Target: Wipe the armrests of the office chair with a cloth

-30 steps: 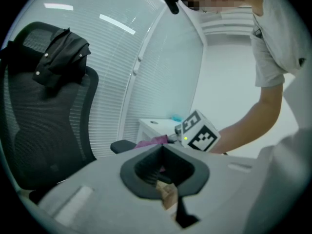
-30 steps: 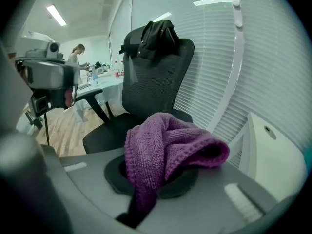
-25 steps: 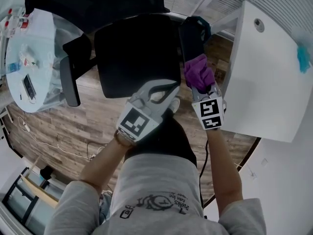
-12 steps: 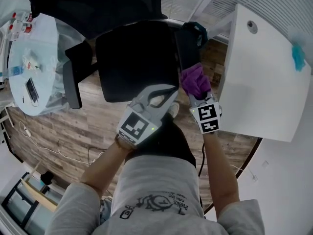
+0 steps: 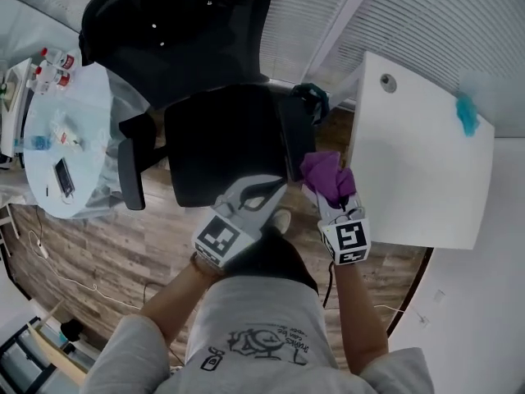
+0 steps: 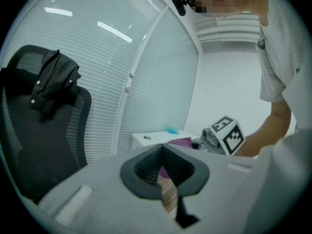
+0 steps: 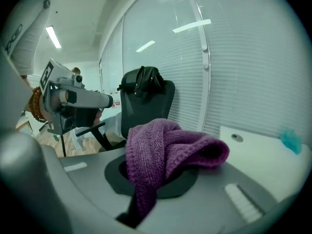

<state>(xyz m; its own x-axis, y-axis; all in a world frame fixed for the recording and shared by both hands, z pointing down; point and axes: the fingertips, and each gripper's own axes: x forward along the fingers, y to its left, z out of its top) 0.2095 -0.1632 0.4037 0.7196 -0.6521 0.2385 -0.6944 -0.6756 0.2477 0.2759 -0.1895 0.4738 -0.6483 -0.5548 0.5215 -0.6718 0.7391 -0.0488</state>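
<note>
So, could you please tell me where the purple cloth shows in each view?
Head view: right of centre, cloth in the right tongs.
Left gripper view: purple strip just right of centre.
Right gripper view: centre, clamped in those tongs.
Shared landmark: the white table beside it.

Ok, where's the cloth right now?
Head view, right of centre: the purple cloth is held in the right tool at the near end of the chair's armrest, beside the white desk.

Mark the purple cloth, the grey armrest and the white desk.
purple cloth [image 7: 165,145], right gripper view, middle of the bunched fold.
grey armrest [image 5: 130,176], head view, middle of its pad.
white desk [image 5: 410,175], head view, bare top.
</note>
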